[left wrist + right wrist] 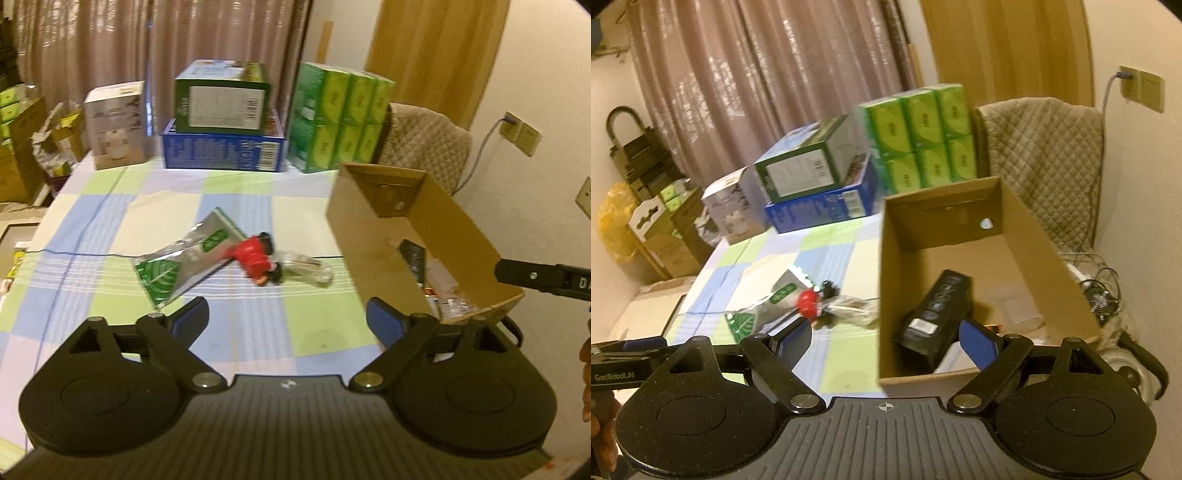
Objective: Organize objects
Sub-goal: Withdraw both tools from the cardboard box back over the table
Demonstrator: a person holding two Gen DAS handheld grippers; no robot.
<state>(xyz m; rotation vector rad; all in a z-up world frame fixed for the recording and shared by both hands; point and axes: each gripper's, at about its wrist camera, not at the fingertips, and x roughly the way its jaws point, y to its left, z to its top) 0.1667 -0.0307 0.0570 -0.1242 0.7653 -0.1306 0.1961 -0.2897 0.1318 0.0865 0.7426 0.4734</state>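
Now, through your left wrist camera, your left gripper (286,319) hangs over the near part of the table (110,206) with its jaws wide apart and nothing between them. Ahead, near the table's middle, lies a silver and green pouch (184,258), and touching its right end is a red figure (256,258) with a clear plastic piece (306,267) beside it. The cardboard box (354,236) sits along the table's right edge, with a dark item and some clear packets inside. Over to your right wrist camera: your right gripper (886,339) has its jaws spread and empty, hovering at the box's near wall. A black carton (938,310) lies tilted inside the box; the pouch and red figure lie just left of it, and stacked cartons (820,184) line the far edge.
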